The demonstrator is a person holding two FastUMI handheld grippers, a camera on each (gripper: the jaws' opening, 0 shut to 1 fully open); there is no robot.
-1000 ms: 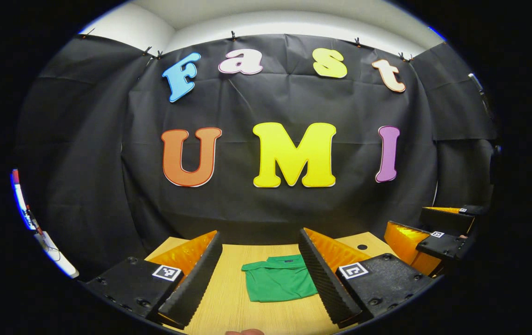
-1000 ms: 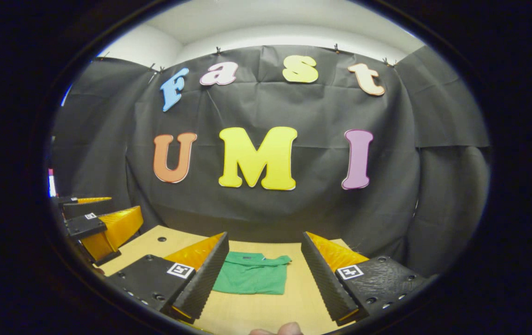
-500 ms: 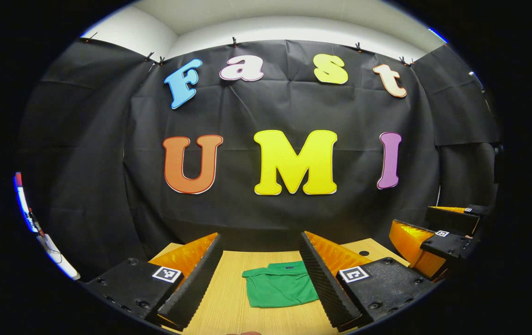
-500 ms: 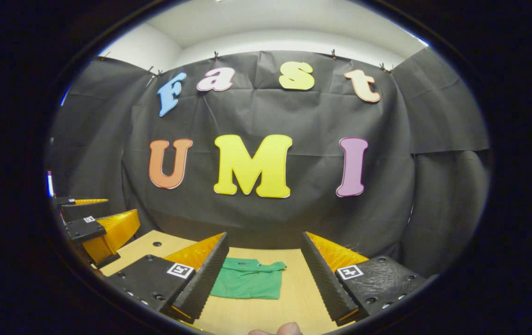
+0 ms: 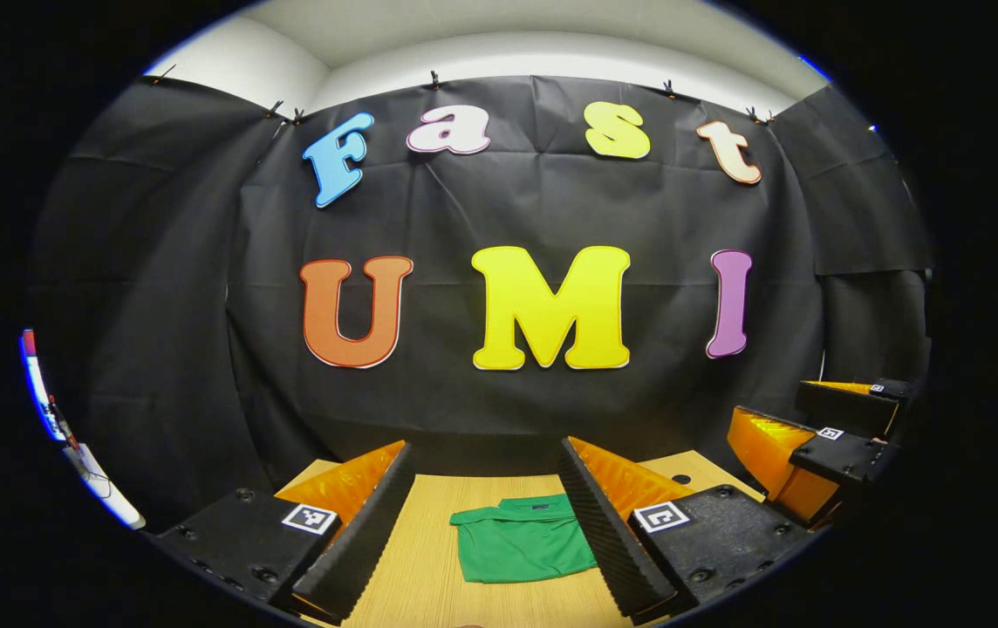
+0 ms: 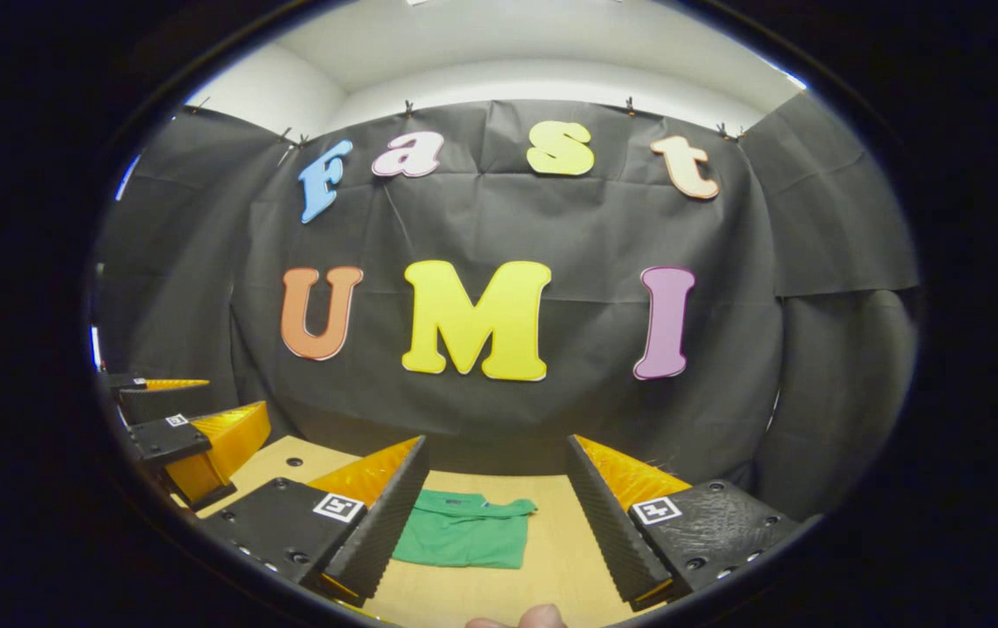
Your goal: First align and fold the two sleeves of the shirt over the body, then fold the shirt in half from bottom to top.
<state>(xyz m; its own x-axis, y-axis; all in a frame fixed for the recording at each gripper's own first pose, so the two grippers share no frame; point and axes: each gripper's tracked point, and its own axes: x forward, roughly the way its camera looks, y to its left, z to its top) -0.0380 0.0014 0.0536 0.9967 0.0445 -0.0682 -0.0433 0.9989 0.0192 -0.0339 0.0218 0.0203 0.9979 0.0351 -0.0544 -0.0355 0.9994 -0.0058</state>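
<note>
- Left gripper view: the left hand-held gripper (image 5: 486, 523) is held above the counter (image 5: 429, 584) with its two fingers spread wide apart and nothing between them.
- In the gap between those fingers, the green shirt (image 5: 521, 542) lies flat on the wooden counter as a compact folded rectangle, its collar at the far edge towards the booth wall.
- The shirt's right edge runs behind the inner side of the right-hand finger (image 5: 604, 532); whether they touch cannot be told, though the finger looks raised above the cloth.
- At the right rim of this view the right hand-held gripper (image 5: 813, 427) hovers over the counter's far right corner, near a small dark hole (image 5: 680, 479) in the wooden top, well apart from the shirt.
- Right gripper view: the right hand-held gripper (image 6: 495, 519) also has its fingers spread wide, gripping nothing, above the counter (image 6: 551, 558).
- The shirt (image 6: 462, 539) lies on the counter just beyond the left-hand finger (image 6: 381, 532), which hides its left part; the collar again faces the wall.
- At the left rim the left hand-held gripper (image 6: 176, 427) hangs over the counter's left corner, beside another small hole (image 6: 294, 461).
- A fingertip of the person (image 6: 525, 619) pokes in at the bottom edge.
</note>
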